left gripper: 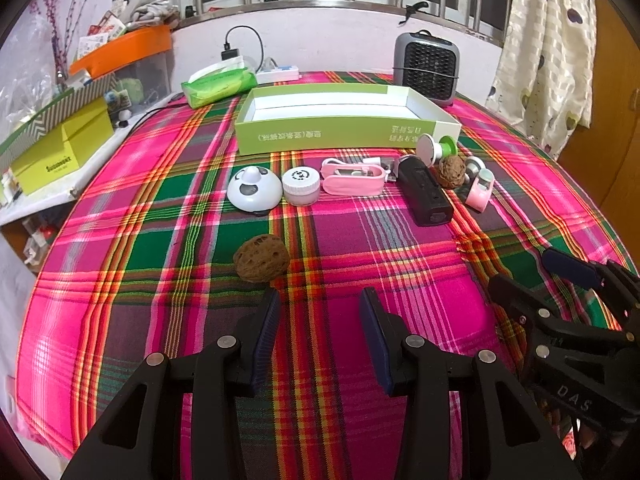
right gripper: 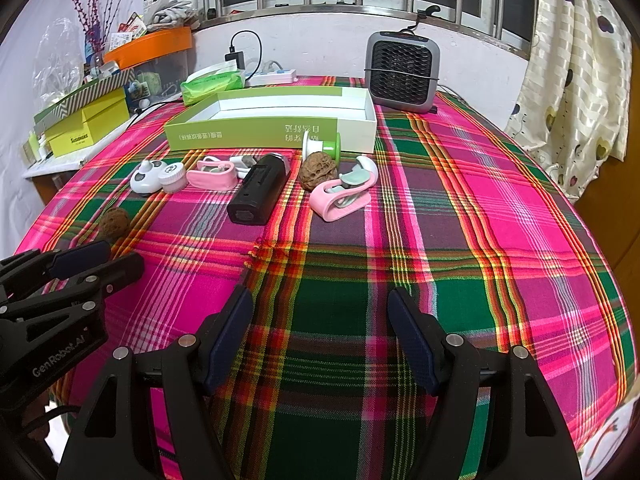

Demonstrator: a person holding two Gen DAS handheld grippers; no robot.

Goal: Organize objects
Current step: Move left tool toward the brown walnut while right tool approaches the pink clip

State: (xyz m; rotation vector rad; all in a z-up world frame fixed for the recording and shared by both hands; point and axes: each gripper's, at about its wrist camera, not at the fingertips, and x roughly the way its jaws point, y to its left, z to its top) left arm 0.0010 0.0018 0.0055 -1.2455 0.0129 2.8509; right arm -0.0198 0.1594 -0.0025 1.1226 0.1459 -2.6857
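- Walnut (left gripper: 261, 257) sits alone on the plaid bench (left gripper: 400, 264), just ahead of the left claw (left gripper: 320, 336), which is spread wide and holds nothing.
- Right claw (right gripper: 320, 336) is spread and bare too.
- I think nothing is packed yet; next, pinch the walnut.
- Far back, the green box (left gripper: 344, 132) looks bare inside.
- The right view shows the pink clip (right gripper: 340, 198) better.
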